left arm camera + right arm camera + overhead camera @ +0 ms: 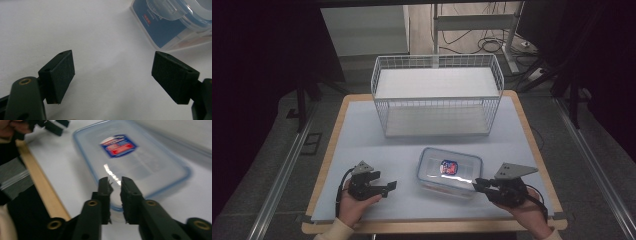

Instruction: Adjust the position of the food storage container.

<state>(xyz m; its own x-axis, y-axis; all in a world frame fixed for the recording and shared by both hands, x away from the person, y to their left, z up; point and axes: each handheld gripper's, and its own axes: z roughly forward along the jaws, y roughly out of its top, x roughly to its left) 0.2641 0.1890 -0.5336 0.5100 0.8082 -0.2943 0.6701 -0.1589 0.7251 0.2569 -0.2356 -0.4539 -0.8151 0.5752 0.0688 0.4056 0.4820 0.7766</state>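
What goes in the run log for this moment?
left hand-held gripper: open, nothing between jaws | right hand-held gripper: nearly closed at container's near edge, grip unclear | wire basket: behind

No legible text. Container lid carries blue-red label, print blurred; blue side label print too small to read.

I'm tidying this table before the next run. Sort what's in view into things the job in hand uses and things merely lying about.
In use:
- clear lidded container, blue rim, label on the lid
- right gripper, jaws nearly together at the container's edge
- left gripper, open, beside the container

Lying about:
- white wire basket at the back of the table
- cables on the floor beyond it
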